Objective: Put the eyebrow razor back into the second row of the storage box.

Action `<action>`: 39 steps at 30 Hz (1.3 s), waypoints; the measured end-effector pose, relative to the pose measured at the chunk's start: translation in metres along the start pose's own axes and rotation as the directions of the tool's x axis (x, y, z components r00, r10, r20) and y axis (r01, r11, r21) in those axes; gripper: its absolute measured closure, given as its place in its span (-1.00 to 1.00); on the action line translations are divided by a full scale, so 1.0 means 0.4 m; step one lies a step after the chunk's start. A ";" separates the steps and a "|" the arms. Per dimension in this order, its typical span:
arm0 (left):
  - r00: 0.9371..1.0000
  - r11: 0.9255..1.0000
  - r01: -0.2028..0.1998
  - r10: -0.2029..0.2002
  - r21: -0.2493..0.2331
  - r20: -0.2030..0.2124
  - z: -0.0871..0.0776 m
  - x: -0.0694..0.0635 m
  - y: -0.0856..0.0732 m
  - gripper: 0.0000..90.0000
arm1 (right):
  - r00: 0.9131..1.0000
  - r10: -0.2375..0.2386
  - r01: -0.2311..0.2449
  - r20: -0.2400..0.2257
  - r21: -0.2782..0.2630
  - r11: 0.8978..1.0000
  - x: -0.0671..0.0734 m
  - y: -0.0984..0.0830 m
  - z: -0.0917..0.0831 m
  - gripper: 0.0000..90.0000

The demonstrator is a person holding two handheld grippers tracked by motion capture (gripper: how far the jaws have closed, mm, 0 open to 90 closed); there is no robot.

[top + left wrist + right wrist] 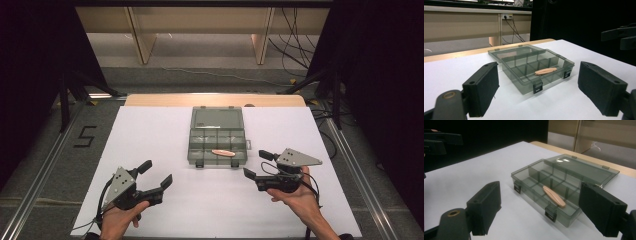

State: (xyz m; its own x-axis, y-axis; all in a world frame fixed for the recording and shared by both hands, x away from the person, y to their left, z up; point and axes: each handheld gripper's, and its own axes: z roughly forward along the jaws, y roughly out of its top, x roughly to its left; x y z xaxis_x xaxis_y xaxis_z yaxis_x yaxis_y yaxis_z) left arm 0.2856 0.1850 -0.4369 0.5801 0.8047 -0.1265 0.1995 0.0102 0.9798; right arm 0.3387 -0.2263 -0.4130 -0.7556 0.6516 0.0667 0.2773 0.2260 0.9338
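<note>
Your left gripper (157,175) and right gripper (256,164) hover near the tabletop's (150,140) front edge, jaws spread apart and empty. Approach the tan piece (223,153) in the box's (217,135) front compartment from above, clearing the dividers. Its far end blurs against the divider.

I find the compartment box (217,142) at the middle of the table (150,130), its lid (217,117) folded back flat behind it, toward the far edge. A slim oblong piece (223,153) lies in the front row of compartments, right of centre, just behind the front wall. My left gripper (159,174) sits before and left of the box; my right gripper (258,164) stands just beside its front right corner. Both are apart from the box.
</note>
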 end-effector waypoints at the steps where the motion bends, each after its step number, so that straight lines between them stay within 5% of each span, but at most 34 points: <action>1: 1.000 1.000 0.001 -0.001 0.000 0.000 0.000 0.000 0.000 -0.63 | 1.000 -0.001 0.001 -0.006 0.001 1.000 -0.001 -0.003 -0.002 -0.57; 39: 1.000 1.000 0.001 -0.001 0.016 0.009 0.004 -0.005 -0.004 -0.64 | 1.000 0.017 -0.017 0.023 0.015 1.000 0.008 -0.060 -0.035 -0.62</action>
State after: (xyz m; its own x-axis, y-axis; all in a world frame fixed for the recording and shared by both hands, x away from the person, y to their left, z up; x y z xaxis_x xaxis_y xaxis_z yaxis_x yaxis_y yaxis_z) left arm 0.2854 0.1827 -0.4384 0.5870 0.7993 -0.1288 0.2126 0.0013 0.9771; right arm 0.3214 -0.2398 -0.4302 -0.7371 0.6716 0.0747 0.2990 0.2251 0.9273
